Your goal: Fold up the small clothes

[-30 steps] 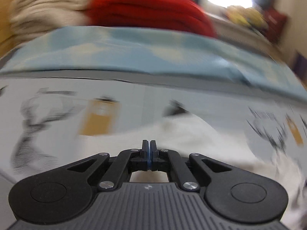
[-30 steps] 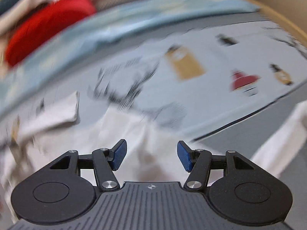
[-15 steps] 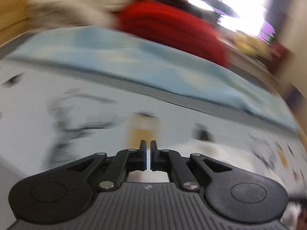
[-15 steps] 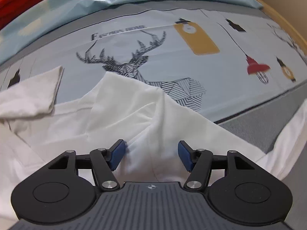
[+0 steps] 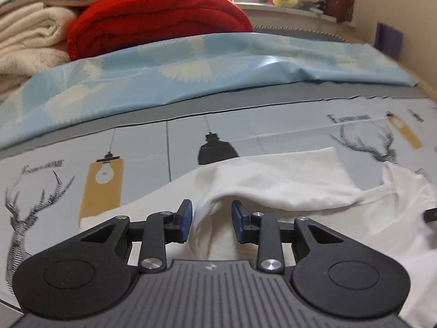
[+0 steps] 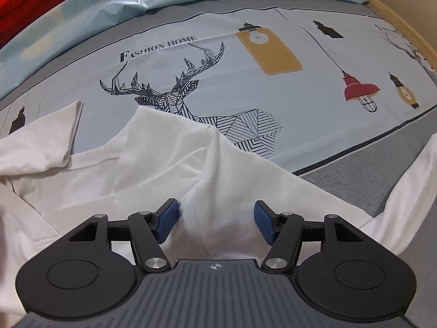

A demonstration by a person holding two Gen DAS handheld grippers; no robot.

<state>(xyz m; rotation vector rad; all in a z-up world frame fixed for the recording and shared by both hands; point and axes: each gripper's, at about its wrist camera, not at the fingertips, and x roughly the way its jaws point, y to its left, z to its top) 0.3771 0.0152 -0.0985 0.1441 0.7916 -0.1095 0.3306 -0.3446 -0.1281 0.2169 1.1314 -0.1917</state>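
I see both tools spread over the shirt [image 6: 164,169]: left tool [image 5: 210,220] just opening, right tool [image 6: 215,222] wide; red quilt [image 5: 153,19] behind.

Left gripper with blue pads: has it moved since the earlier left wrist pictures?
Yes. The left gripper has come down toward the white cotton garment, whose raised fold now sits between its just-opening jaws; the red folded blanket behind sits higher in view.

printed sheet [image 6: 314,125] bare ahead, red blanket [image 5: 155,16] behind
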